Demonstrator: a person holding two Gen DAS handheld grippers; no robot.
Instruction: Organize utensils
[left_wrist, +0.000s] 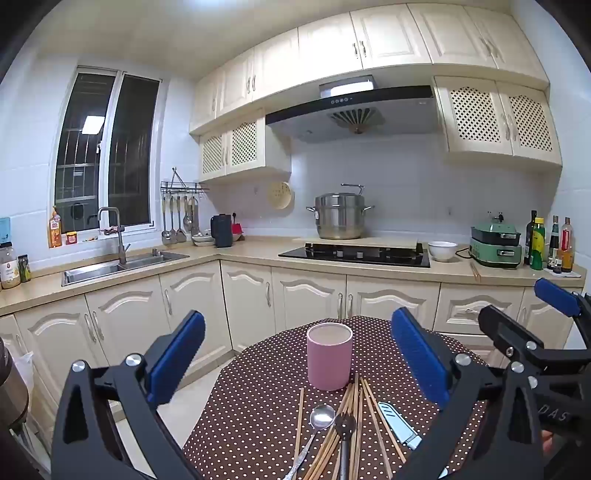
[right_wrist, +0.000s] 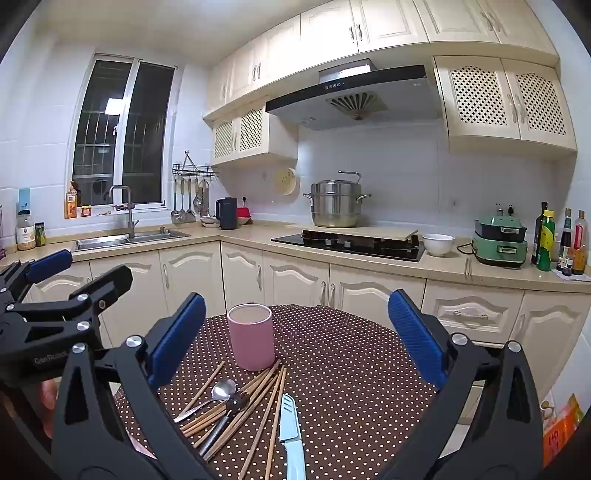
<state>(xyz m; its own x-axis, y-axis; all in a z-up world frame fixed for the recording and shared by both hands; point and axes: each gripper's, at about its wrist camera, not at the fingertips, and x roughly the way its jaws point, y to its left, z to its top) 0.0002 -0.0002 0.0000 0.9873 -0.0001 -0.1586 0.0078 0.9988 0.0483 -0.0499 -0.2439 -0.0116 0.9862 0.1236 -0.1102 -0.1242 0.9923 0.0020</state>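
A pink cup (left_wrist: 329, 356) (right_wrist: 251, 336) stands upright and empty on a round table with a brown polka-dot cloth (left_wrist: 258, 398) (right_wrist: 351, 369). In front of it lies a loose pile of wooden chopsticks (left_wrist: 356, 424) (right_wrist: 258, 398), a steel spoon (left_wrist: 322, 417) (right_wrist: 222, 389), a dark spoon (left_wrist: 345, 428) (right_wrist: 236, 400) and a light blue knife (left_wrist: 397, 422) (right_wrist: 290, 424). My left gripper (left_wrist: 297, 360) is open and empty above the pile. My right gripper (right_wrist: 295, 339) is open and empty, to the right of the left one; it also shows in the left wrist view (left_wrist: 524, 321).
Cream kitchen cabinets (left_wrist: 306, 295) stand behind the table. The counter holds a sink (left_wrist: 122, 264), a black hob (left_wrist: 354, 254) with a steel pot (left_wrist: 340, 216), a white bowl (left_wrist: 442, 250), a green cooker (left_wrist: 496, 243) and bottles (left_wrist: 550, 240).
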